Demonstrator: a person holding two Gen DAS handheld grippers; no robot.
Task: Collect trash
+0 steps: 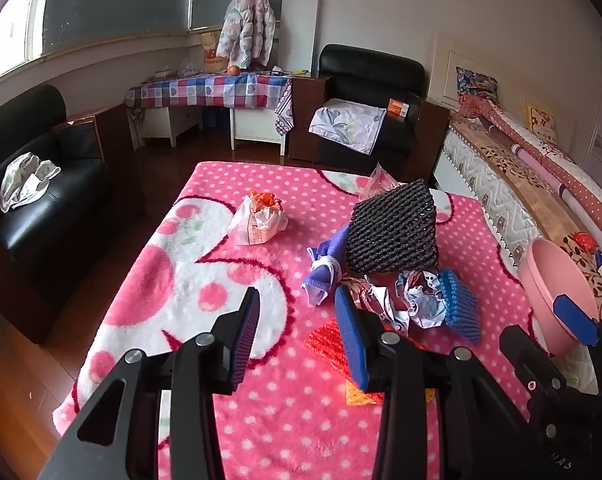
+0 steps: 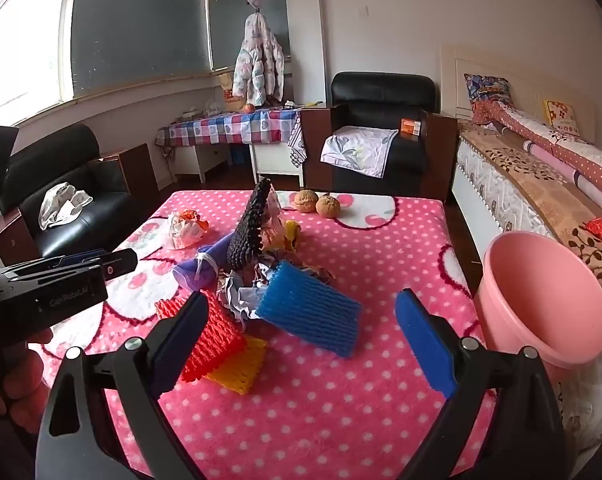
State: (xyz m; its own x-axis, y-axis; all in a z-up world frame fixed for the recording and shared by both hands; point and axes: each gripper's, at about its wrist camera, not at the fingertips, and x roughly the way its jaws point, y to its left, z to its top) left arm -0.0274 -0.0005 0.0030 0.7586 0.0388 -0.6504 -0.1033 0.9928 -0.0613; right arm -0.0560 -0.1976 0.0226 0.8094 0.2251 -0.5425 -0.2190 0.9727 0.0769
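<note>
Both grippers' fingers spread wide and empty, left gripper (image 1: 297,336) near the red foam net (image 1: 325,344), right gripper (image 2: 301,340) framing the blue foam net (image 2: 309,316), trash heap with black foam net (image 1: 393,232) mid tabletop (image 2: 301,420), white wrapper (image 1: 257,220) far left, pink bin (image 2: 541,300) right.

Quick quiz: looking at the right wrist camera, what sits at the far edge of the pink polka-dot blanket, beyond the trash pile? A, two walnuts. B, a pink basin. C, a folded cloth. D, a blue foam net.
A: two brown walnuts rest side by side near the blanket's far edge, behind the black foam net; the pink basin stands off to the right.
</note>
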